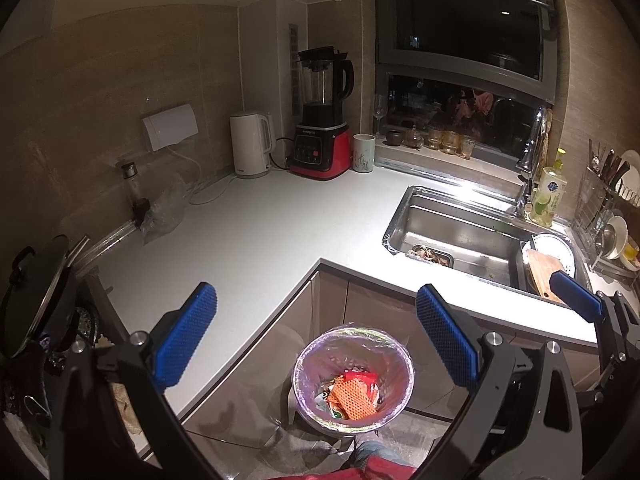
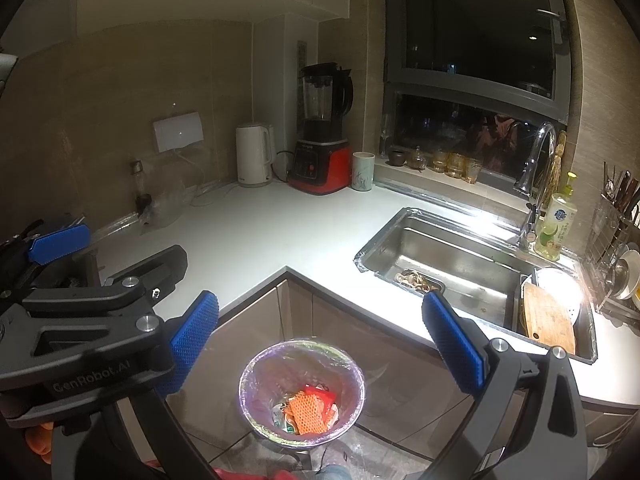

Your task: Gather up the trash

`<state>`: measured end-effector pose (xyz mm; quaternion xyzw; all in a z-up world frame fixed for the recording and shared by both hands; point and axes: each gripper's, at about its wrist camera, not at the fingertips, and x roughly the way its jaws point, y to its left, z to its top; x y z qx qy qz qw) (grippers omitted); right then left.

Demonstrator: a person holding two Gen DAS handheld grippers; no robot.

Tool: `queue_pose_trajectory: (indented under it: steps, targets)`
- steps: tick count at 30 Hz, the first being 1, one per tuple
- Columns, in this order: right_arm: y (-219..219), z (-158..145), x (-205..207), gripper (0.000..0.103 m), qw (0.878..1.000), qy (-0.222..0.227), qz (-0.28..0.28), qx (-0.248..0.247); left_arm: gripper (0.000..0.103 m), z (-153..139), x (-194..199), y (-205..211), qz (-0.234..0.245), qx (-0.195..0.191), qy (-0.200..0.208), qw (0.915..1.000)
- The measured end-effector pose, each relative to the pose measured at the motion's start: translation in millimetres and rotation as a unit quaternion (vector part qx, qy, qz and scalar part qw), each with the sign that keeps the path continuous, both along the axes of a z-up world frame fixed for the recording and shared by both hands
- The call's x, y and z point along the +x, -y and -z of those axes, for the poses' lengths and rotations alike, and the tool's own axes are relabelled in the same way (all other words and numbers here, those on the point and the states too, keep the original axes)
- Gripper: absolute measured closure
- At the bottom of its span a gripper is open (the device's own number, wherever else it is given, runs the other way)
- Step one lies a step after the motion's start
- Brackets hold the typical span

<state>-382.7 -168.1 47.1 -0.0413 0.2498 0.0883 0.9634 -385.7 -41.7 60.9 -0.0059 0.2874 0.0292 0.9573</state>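
A round trash bin [image 1: 353, 376] lined with a clear bag stands on the floor by the counter corner; it also shows in the right wrist view [image 2: 301, 392]. Inside lie an orange foam net [image 1: 354, 400] and red wrappers [image 2: 320, 394]. My left gripper [image 1: 316, 344] hangs open and empty above the bin. My right gripper [image 2: 320, 350] is also open and empty above the bin. The right gripper's blue finger [image 1: 576, 296] shows at the right edge of the left wrist view. The left gripper's body [image 2: 80, 320] shows at the left of the right wrist view.
The white L-shaped countertop [image 1: 280, 232] holds a white kettle [image 1: 251, 144], a red blender [image 1: 322, 120], a cup [image 1: 363, 153] and a crumpled clear bag [image 1: 164, 212]. A steel sink [image 1: 460, 232] with food scraps, a cutting board [image 2: 550, 322], a soap bottle [image 2: 558, 228] and a dish rack [image 2: 616, 248] are at the right.
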Motion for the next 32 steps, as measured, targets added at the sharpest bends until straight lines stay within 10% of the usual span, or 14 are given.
queue_pose_trajectory:
  steps: [32]
  targets:
    - [0,11,19,0.002,1.000,-0.018,0.004,0.003,0.008,10,17,-3,0.007,-0.007,-0.016,0.9998]
